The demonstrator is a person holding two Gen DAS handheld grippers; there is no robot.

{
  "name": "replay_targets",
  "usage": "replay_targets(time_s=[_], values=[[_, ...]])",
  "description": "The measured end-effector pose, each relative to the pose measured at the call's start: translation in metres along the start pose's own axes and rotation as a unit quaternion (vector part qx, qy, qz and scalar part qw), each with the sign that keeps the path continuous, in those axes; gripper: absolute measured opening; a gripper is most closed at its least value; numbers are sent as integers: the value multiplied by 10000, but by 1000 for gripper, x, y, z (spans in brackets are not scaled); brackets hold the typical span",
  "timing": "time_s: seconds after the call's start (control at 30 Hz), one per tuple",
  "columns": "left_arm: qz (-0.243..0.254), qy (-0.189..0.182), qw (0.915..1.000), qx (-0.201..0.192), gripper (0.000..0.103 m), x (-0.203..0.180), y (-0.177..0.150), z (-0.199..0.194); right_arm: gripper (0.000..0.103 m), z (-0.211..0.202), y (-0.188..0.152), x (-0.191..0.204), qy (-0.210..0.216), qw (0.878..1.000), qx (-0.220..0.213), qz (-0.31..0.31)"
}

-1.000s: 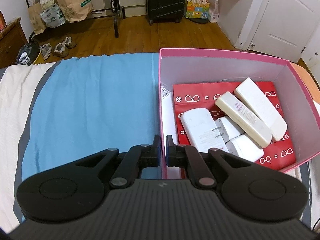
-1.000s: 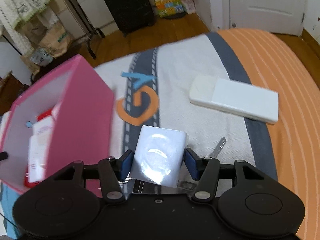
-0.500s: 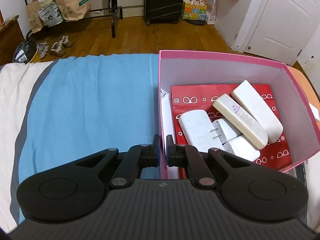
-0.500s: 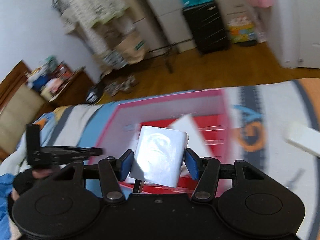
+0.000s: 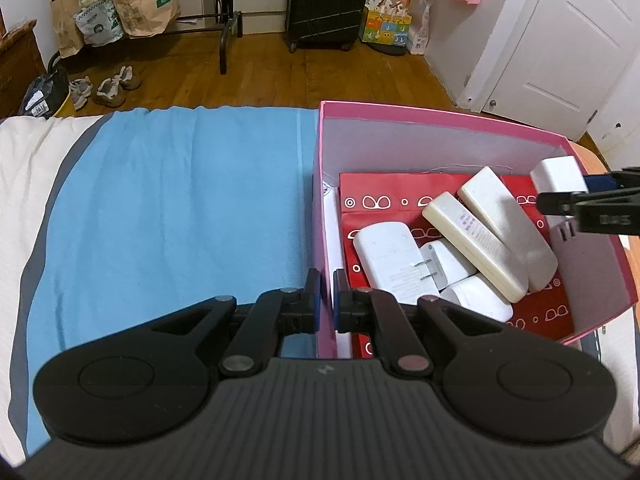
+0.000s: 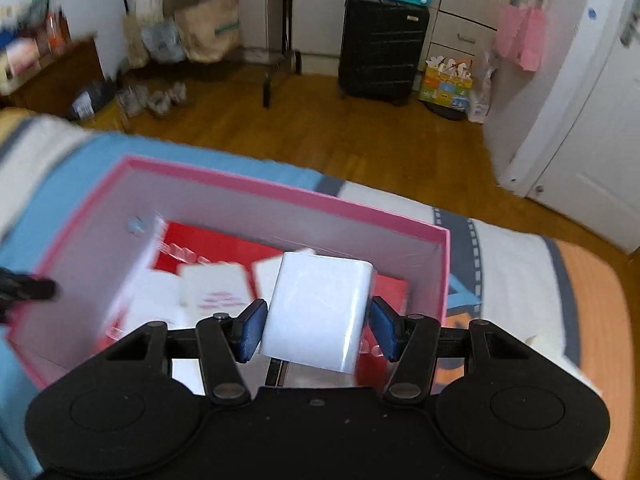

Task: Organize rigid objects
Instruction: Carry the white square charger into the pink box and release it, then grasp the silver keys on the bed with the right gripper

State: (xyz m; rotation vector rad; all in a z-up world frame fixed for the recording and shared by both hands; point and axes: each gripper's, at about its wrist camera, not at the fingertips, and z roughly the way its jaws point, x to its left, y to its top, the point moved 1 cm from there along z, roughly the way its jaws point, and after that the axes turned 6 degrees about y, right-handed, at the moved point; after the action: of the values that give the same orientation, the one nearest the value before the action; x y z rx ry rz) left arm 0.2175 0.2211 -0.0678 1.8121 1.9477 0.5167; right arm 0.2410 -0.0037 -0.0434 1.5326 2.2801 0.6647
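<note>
Cardboard walls, pink outside and pale inside, form the open box (image 5: 440,118) on the bed (image 5: 172,208), where smooth white chargers (image 5: 390,260) and rounded cream bars (image 5: 472,246) lie on red patterned paper. Left gripper (image 5: 326,300) pinches the box's wall at 9 o'clock. Right gripper (image 6: 316,330) clamps a glossy white rounded block (image 6: 318,312) above the box's 3 o'clock side.

- Carried from above the striped bedspread to over the box (image 6: 248,192), between blue pads: white charger (image 6: 320,312) (clamped throughout).
- Now poking into the left-wrist view at the box's right wall: right gripper (image 5: 560,196).
</note>
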Motion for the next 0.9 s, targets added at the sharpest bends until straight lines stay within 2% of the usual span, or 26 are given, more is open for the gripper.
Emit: replay_targets(time_s=[0.1, 0.2, 0.33, 0.43, 0.53, 0.63, 0.8, 0.9], values=[[-18, -10, 10000, 10, 5, 0, 0, 1, 61, 14, 1, -5, -118, 9998, 165, -63], [-10, -2, 10000, 6, 5, 0, 0, 1, 65, 10, 4, -15, 2, 9999, -72, 104], [14, 39, 10000, -5, 5, -2, 0, 2, 65, -25, 5, -24, 254, 9982, -512, 191], [39, 58, 10000, -11, 5, -4, 0, 1, 65, -59, -1, -36, 594, 9963, -606, 138], [44, 83, 10000, -3, 5, -6, 0, 1, 66, -85, -14, -53, 629, 9971, -405, 98], [42, 99, 9999, 4, 5, -6, 0, 2, 66, -97, -33, -80, 642, 9972, -94, 383], [29, 153, 9999, 23, 5, -6, 0, 1, 66, -87, -71, -127, 570, 9922, 322, 1059], [88, 194, 9998, 26, 5, -8, -1, 1, 71, -73, -92, -147, 552, 9872, 438, 1429]])
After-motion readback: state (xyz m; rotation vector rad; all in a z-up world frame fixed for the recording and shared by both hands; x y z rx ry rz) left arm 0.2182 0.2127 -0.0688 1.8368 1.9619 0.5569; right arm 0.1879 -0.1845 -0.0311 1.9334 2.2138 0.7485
